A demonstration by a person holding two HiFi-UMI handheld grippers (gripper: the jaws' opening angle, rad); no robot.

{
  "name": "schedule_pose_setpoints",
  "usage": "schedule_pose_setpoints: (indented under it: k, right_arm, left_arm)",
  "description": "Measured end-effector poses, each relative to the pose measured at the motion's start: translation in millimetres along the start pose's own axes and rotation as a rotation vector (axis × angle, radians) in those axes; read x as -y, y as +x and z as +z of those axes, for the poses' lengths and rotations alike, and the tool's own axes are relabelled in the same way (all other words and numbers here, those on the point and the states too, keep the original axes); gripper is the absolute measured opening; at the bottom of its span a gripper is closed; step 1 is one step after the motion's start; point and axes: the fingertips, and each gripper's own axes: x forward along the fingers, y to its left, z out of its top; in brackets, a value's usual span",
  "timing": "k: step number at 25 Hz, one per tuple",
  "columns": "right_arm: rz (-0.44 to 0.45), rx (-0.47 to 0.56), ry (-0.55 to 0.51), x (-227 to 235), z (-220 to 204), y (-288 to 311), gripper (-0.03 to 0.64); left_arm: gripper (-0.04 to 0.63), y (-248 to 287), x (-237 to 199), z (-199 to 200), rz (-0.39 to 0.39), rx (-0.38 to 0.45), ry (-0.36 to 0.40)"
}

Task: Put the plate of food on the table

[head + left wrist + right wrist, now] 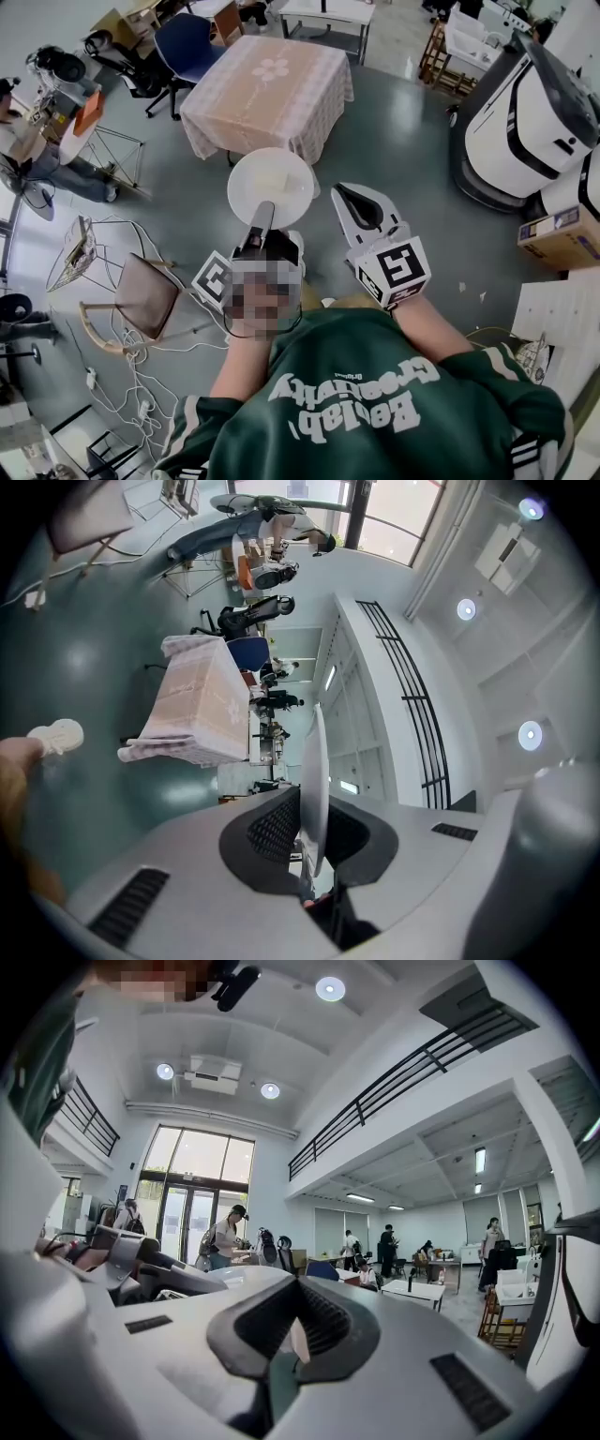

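A round white plate point(272, 185) carries a pale piece of food and hangs over the grey floor, just short of a table with a pink patterned cloth point(267, 89). My left gripper point(263, 210) is shut on the plate's near rim. In the left gripper view the plate point(316, 780) shows edge-on between the dark pads, with the table point(197, 705) further off. My right gripper point(360, 208) hovers beside the plate to its right, not touching it. In the right gripper view its jaws point(292, 1330) are together with nothing between them.
A blue office chair point(187, 47) stands at the table's far left corner. A large white machine point(530, 122) and a cardboard box point(558, 239) sit at the right. A wooden chair point(141, 300) with loose cables lies at the left. A person point(28, 141) sits at the far left.
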Motion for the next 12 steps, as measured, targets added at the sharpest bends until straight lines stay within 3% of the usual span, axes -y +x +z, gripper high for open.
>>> schedule_pose_setpoints:
  k: [12]
  right_arm:
    - [0.037,0.031,0.059,14,4,50,0.015]
  left_arm:
    - [0.031,39,-4,38,-0.023,0.007,-0.003]
